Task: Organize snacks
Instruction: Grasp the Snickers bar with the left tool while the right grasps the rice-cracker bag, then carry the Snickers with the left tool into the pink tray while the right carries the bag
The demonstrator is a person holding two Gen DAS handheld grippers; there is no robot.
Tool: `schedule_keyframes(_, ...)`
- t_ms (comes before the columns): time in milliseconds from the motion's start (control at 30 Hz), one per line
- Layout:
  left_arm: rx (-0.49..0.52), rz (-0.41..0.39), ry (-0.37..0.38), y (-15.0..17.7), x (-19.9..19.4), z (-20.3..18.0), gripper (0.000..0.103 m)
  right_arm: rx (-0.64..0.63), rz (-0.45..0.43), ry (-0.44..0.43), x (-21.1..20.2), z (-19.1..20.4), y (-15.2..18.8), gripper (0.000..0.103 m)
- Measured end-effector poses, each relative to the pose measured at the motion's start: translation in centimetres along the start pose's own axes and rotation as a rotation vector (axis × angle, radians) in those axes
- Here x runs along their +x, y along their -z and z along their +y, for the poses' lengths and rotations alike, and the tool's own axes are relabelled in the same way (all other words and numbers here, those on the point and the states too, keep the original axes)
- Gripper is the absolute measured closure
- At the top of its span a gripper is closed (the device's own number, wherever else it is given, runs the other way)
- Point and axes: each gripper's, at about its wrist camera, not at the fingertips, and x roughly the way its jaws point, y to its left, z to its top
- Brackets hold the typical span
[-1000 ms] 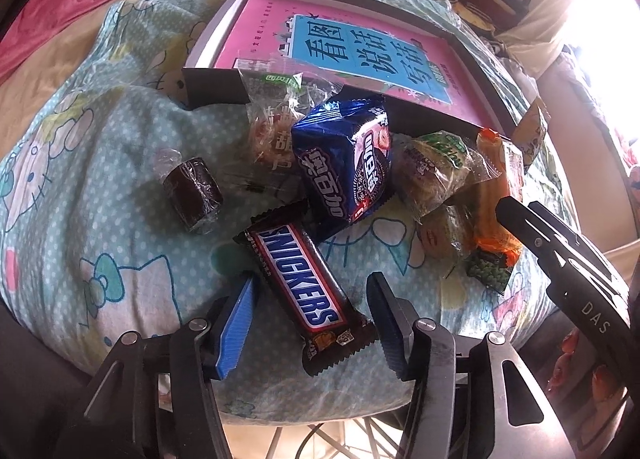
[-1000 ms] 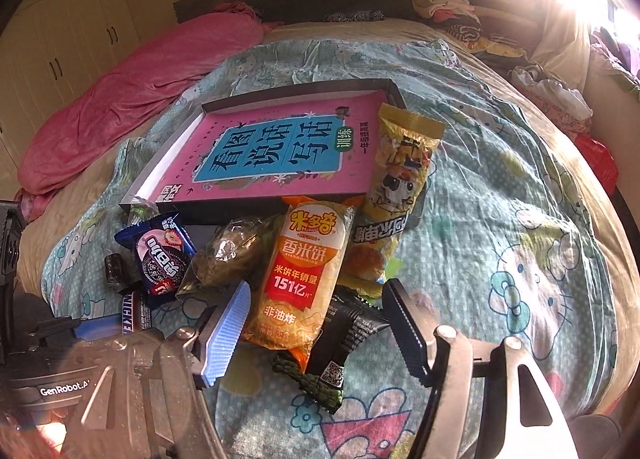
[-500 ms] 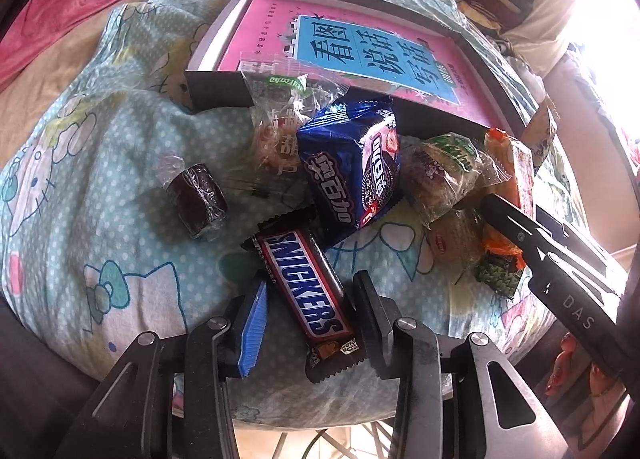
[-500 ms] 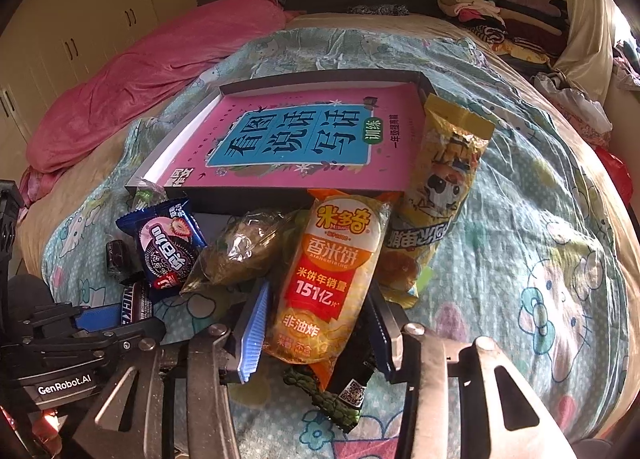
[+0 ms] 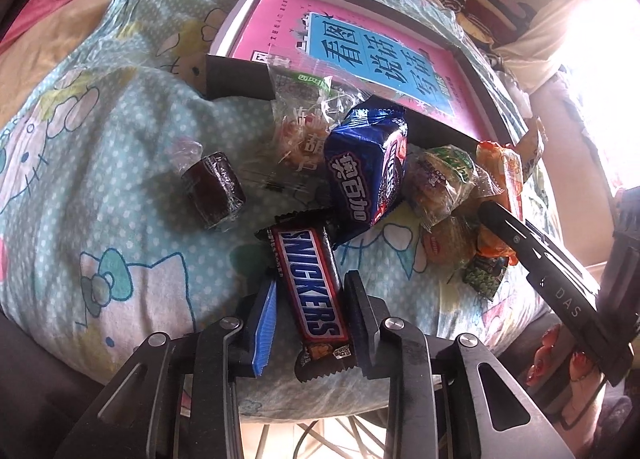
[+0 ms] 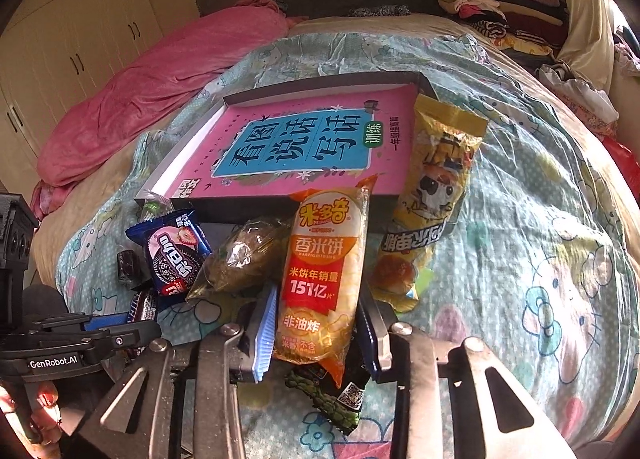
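Note:
My left gripper [image 5: 310, 313] is shut on a Snickers bar [image 5: 310, 283] that lies on the bedspread. My right gripper [image 6: 316, 325] is shut on an orange rice cracker pack [image 6: 324, 279]; a dark green packet [image 6: 332, 395] lies under it. Behind stands a shallow dark tray [image 6: 425, 80] holding a pink book [image 6: 304, 147]. A blue Oreo pack [image 5: 366, 175] [image 6: 174, 251], a clear-wrapped pastry [image 5: 440, 179] [image 6: 244, 255], a dark wrapped cake [image 5: 214, 189] and a yellow snack bag [image 6: 434, 187] lie in front of the tray.
Everything rests on a Hello Kitty bedspread [image 6: 540, 259]. A pink quilt [image 6: 152, 99] lies at the far left. Folded clothes [image 6: 480, 3] are piled at the back right. The right gripper's body [image 5: 556, 283] shows in the left wrist view. Another clear snack bag [image 5: 304, 123] leans on the tray front.
Both grippers moved forward and closed: the left on the Snickers bar, the right on the rice cracker pack. The other snacks have not moved.

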Motion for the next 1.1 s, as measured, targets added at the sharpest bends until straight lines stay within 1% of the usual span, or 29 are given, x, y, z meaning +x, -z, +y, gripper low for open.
schedule_keyframes(267,-0.021,-0.014,0.036,-0.2,-1.4,0.6,0.073,0.039,-0.019,-0.045,-0.7,-0.8,0.0,0.070)
schedule_keyframes(467,-0.014,-0.067,0.054,-0.7,-3.4,0.8,0.073,0.057,-0.052,-0.066,-1.4,-1.0,-0.3,0.070)
schedule_keyframes(633,-0.010,-0.116,0.042,-1.2,-4.9,1.1,0.073,0.073,-0.083,-0.093,-2.1,-1.3,-0.5,0.070)
schedule_keyframes(867,-0.018,-0.172,0.033,-2.1,-6.1,1.7,0.073,0.048,-0.115,-0.109,-2.5,-0.5,-1.0,0.070)
schedule_keyframes(1100,-0.033,-0.213,0.033,-4.1,-6.2,1.9,0.073,0.040,-0.123,-0.110,-2.2,-0.4,-1.7,0.070)
